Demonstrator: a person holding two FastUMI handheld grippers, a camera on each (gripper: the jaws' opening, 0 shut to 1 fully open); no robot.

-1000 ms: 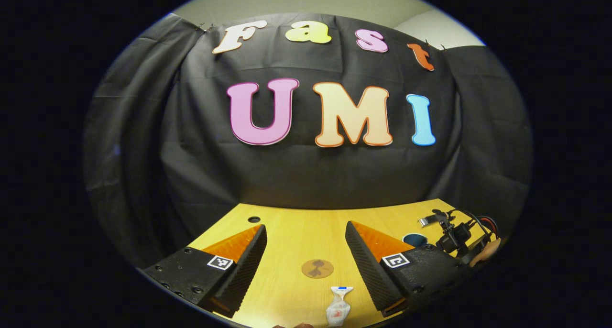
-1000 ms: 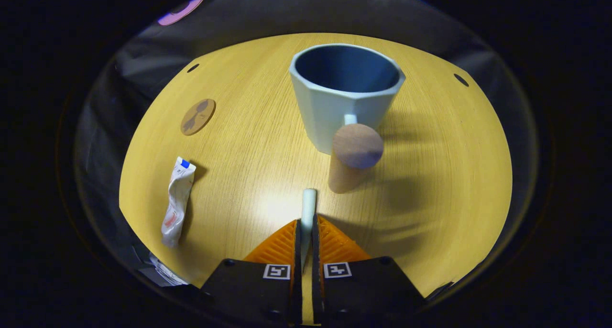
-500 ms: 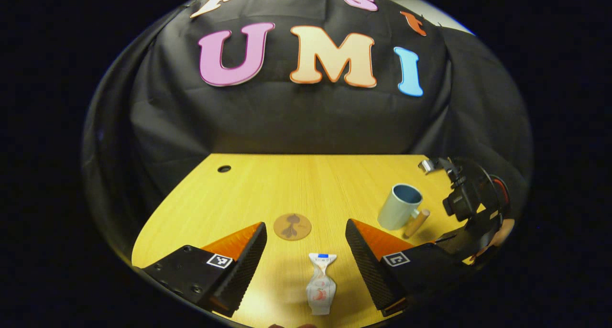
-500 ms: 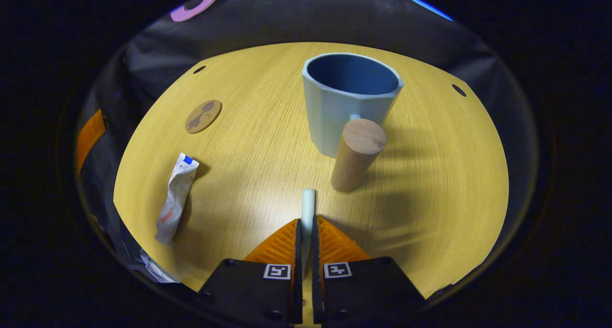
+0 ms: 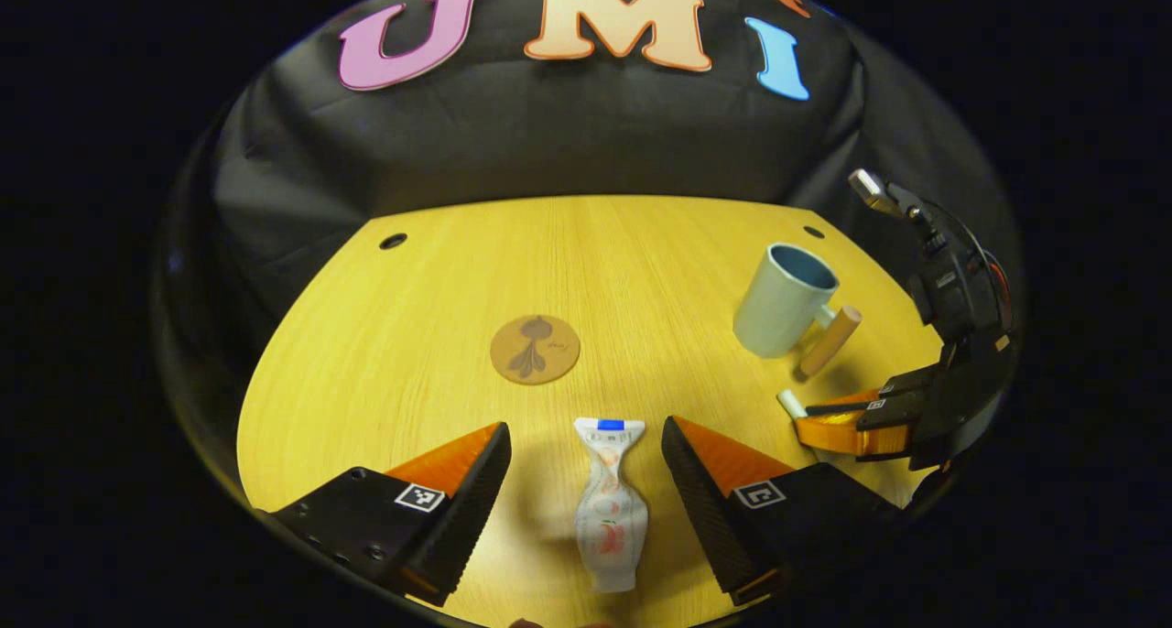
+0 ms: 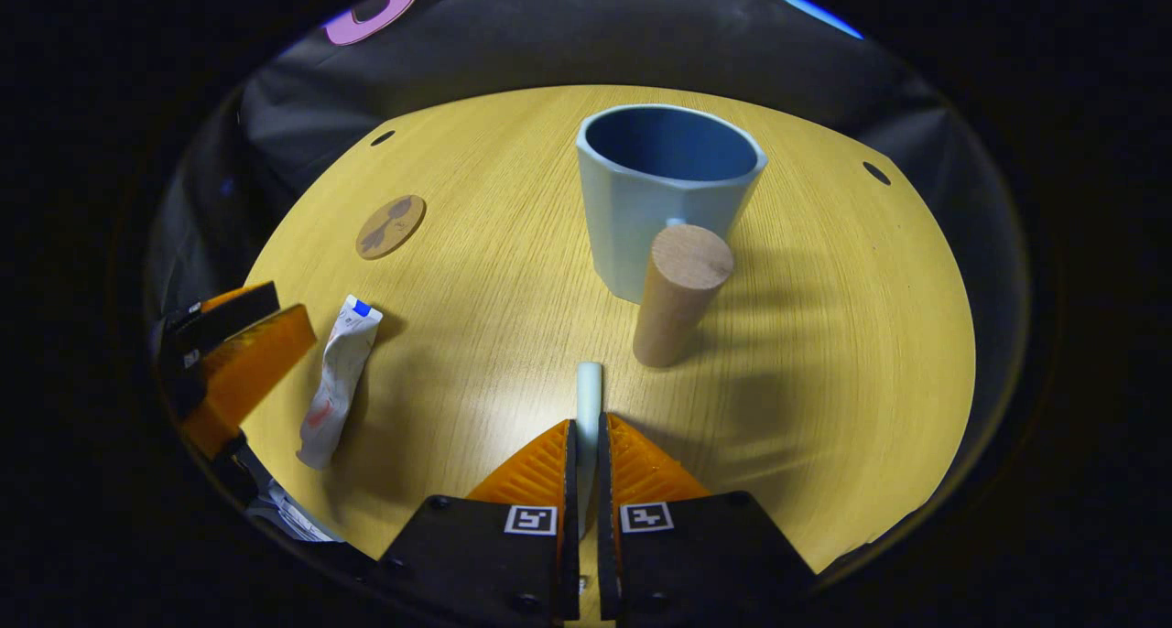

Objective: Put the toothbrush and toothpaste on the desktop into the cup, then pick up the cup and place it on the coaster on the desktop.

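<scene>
Lower now, the left gripper has its jaws wide around the toothpaste; the right gripper pinches the toothbrush

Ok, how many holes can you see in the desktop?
3. In the right gripper view, one hole sits at the far left edge of the desktop, beyond the coaster, and one at the far right. Left gripper view adds another behind the cup.

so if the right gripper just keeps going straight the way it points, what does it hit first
Most likely the cup's wooden handle, which stands just ahead of the right gripper and the toothbrush it holds, with the cup behind. Depth is unclear, so it may pass just left.
</scene>
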